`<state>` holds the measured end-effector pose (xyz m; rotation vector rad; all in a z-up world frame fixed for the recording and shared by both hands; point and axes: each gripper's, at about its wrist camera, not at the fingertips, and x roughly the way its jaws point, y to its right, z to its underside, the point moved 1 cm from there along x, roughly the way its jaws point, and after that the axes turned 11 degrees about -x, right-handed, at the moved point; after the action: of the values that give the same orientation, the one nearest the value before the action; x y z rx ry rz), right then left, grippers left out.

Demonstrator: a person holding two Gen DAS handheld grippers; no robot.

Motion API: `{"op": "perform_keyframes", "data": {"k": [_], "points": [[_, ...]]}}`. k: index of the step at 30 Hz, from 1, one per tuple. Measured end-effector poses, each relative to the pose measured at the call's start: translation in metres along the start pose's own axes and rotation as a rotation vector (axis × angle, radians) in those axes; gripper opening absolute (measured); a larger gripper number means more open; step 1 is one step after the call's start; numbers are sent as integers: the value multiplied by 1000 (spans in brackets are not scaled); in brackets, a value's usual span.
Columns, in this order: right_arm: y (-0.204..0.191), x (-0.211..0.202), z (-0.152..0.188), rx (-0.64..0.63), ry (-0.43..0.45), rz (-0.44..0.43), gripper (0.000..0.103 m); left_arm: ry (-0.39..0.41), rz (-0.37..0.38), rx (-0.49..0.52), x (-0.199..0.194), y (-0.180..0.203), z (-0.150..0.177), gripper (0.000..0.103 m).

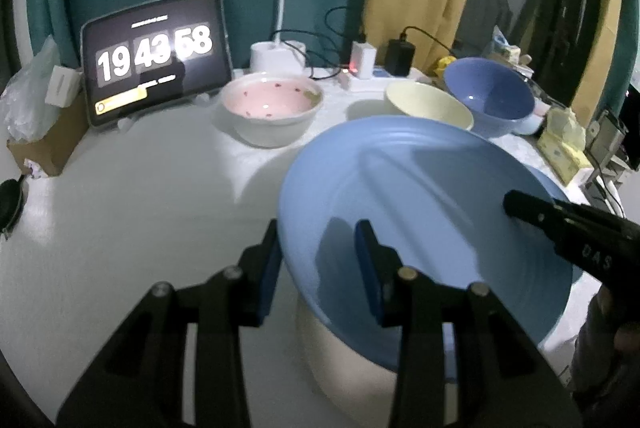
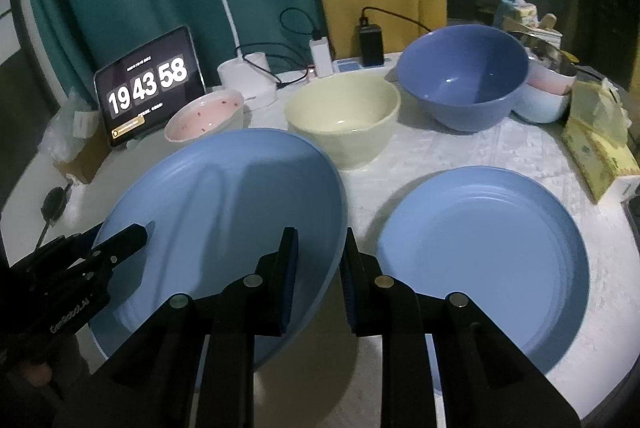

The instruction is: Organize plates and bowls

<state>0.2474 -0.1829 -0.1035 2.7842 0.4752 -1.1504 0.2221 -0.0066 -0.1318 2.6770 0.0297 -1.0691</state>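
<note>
A large blue plate (image 1: 420, 196) (image 2: 224, 196) hangs tilted above the white table, carried by both grippers. My left gripper (image 1: 320, 268) (image 2: 120, 240) is shut on its left rim. On the opposite rim my right gripper (image 2: 320, 280) (image 1: 520, 208) is shut, one finger over the plate and one under it. A second blue plate (image 2: 480, 252) lies flat on the table to the right. Behind stand a pink-lined bowl (image 1: 272, 100) (image 2: 204, 116), a cream bowl (image 1: 428, 104) (image 2: 344, 116) and a blue bowl (image 1: 488, 96) (image 2: 460, 76).
A tablet showing a clock (image 1: 156, 56) leans at the back left beside a cardboard box (image 1: 48, 144). A lamp base (image 2: 248, 76), chargers with cables (image 2: 370, 44), small stacked bowls (image 2: 544, 96) and yellow tissue packs (image 2: 600, 152) line the back and right edge.
</note>
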Motion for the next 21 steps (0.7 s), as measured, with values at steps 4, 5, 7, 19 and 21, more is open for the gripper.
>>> {"op": "perform_keyframes", "data": {"k": [4, 5, 7, 19, 21], "points": [[11, -8, 5, 14, 14, 6, 22, 3, 4, 21, -4, 13, 2, 37], [14, -10, 6, 18, 17, 7, 22, 4, 5, 26, -5, 17, 2, 37], [19, -13, 8, 24, 22, 9, 22, 6, 5, 38, -7, 24, 4, 37], [58, -29, 22, 67, 50, 14, 22, -1, 2, 103, -9, 69, 12, 37], [65, -31, 25, 73, 52, 18, 22, -3, 4, 114, -7, 77, 13, 37]]}}
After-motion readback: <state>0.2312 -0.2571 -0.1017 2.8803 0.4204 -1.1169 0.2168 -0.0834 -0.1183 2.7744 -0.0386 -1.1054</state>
